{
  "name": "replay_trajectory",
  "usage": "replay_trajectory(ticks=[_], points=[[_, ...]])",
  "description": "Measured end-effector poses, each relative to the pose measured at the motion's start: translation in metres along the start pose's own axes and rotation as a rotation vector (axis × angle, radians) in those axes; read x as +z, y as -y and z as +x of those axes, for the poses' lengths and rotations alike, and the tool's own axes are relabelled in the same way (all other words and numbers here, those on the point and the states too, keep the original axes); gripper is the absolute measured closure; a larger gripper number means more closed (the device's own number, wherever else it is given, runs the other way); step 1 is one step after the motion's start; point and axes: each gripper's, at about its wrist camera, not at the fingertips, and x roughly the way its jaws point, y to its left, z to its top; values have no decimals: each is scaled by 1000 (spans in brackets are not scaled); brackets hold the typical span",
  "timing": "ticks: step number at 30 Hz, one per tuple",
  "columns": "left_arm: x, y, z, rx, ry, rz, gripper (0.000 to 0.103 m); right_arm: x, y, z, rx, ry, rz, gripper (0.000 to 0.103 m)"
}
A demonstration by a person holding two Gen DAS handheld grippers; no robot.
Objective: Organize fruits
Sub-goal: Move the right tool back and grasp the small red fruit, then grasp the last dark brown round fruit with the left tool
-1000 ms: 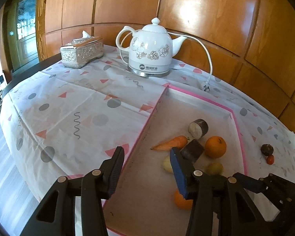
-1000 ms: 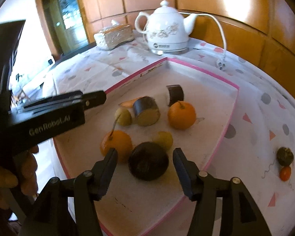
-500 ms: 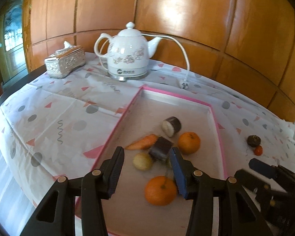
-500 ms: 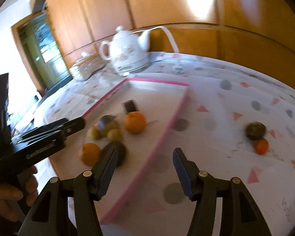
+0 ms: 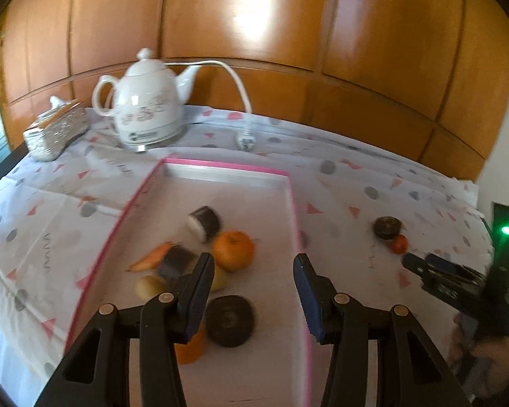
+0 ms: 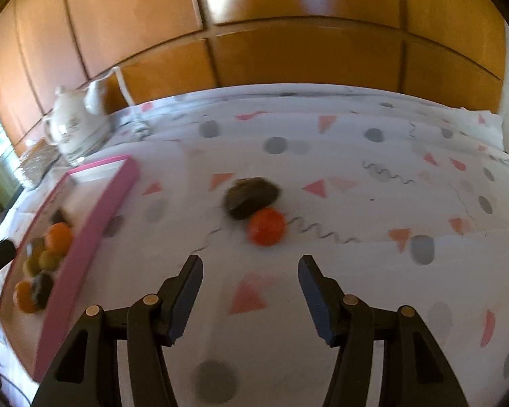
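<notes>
Two fruits lie touching on the desk (image 6: 356, 176) outside the pink-rimmed tray (image 5: 290, 203): a dark brown round fruit (image 6: 251, 197) and a small red-orange fruit (image 6: 266, 226). Both grippers, left (image 5: 252, 293) and right (image 6: 249, 296), have fingers spread, empty. Lettering on the white kettle (image 5: 146, 103) is too blurred to read.

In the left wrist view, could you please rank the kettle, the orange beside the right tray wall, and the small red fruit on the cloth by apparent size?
1. Kettle, clearly largest, though farthest away.
2. Orange, mid-sized.
3. Small red fruit, smallest; it lies at a similar depth to the orange, so this ranking seems reliable.
</notes>
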Motion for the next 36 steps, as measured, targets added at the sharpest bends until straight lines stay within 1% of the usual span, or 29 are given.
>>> replay_trajectory(ticks=[2, 5, 7, 8, 9, 10, 14, 19, 24, 27, 31, 36], points=[[2, 10, 3, -17, -3, 20, 53, 6, 6, 9, -21, -7, 1, 44], [4, 23, 6, -41, -14, 44, 53, 12, 9, 19, -17, -17, -1, 44], [5, 30, 8, -51, -16, 61, 53, 16, 4, 26, -17, -22, -29, 45], [6, 34, 10, -54, -20, 68, 53, 16, 3, 29, -22, -23, -39, 55], [7, 36, 11, -60, -23, 71, 53, 18, 1, 32, -35, -31, -52, 73], [8, 40, 13, -69, -28, 75, 53, 19, 0, 36, -50, -42, -62, 76], [13, 54, 24, -99, -53, 91, 53, 17, -1, 35, -75, -37, -105, 76], [18, 75, 44, -143, -100, 112, 53, 10, 16, 17, -98, -12, -54, 76], [21, 106, 74, -217, -160, 140, 53, 0, 34, 3, -131, 7, -19, 76], [23, 124, 87, -239, -172, 156, 53, -2, 42, -2, -158, 19, -19, 76], [26, 144, 103, -260, -187, 199, 51, -3, 53, -7, -142, 22, 13, 76], [29, 168, 125, -269, -207, 251, 50, -5, 56, -9, -129, 32, 21, 76]])
